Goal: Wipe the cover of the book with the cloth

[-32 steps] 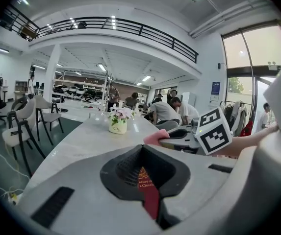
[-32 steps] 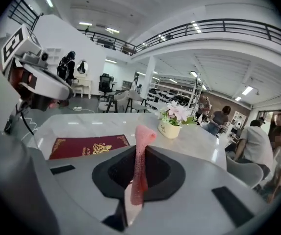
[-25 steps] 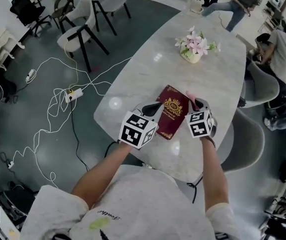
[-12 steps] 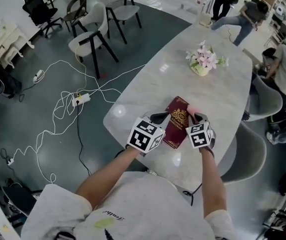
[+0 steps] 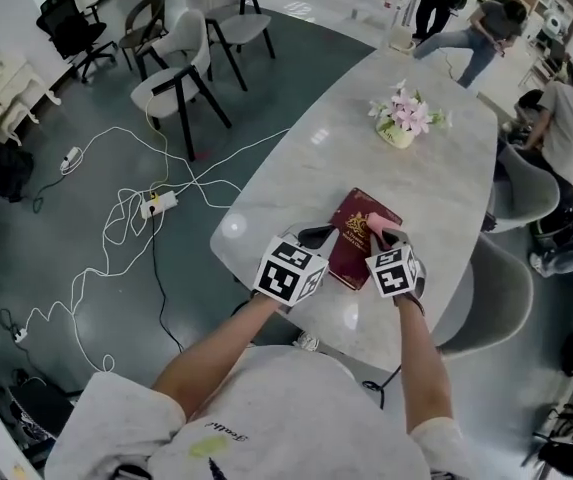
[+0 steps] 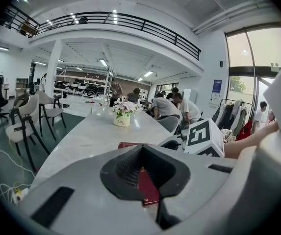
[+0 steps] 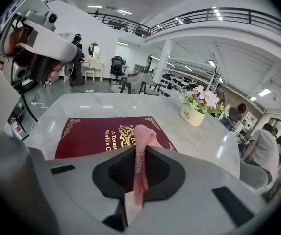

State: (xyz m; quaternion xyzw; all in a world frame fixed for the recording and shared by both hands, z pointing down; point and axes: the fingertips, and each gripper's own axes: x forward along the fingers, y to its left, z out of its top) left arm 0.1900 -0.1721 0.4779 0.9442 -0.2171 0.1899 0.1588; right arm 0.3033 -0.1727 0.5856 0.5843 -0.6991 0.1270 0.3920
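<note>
Now, the step: wiping the cover, as I judge it; the cloth is on the book and the stroke across it is under way or about to start.
Book: a maroon hardback (image 5: 364, 236) with a gold emblem and gold lettering, lying flat, cover up, on the marble counter (image 5: 436, 168) near the edge closest to the person.
Left claw: the left claw (image 6: 142, 173) is clamped on the book, its jaws drawn in on a red edge, probably the near left one, though the wide-angle view makes the exact spot hard to fix.
Right claw: the right claw (image 7: 139, 173) is shut tight on a pink cloth (image 7: 141, 155). The cloth stands in a thin fold between the jaws, and its free end lies over the gold emblem.
How to do it well: hold the left grip firm so the book cannot slide on the smooth marble. Press the cloth down flat instead of dragging only its tip. Sweep in long overlapping passes from the emblem out to the gilt corners.
Risk: the book sits close to the counter's edge, so a hard push toward the person could tip it off.
Elsewhere: a flower pot (image 5: 398, 128) stands well apart, farther up the counter.
</note>
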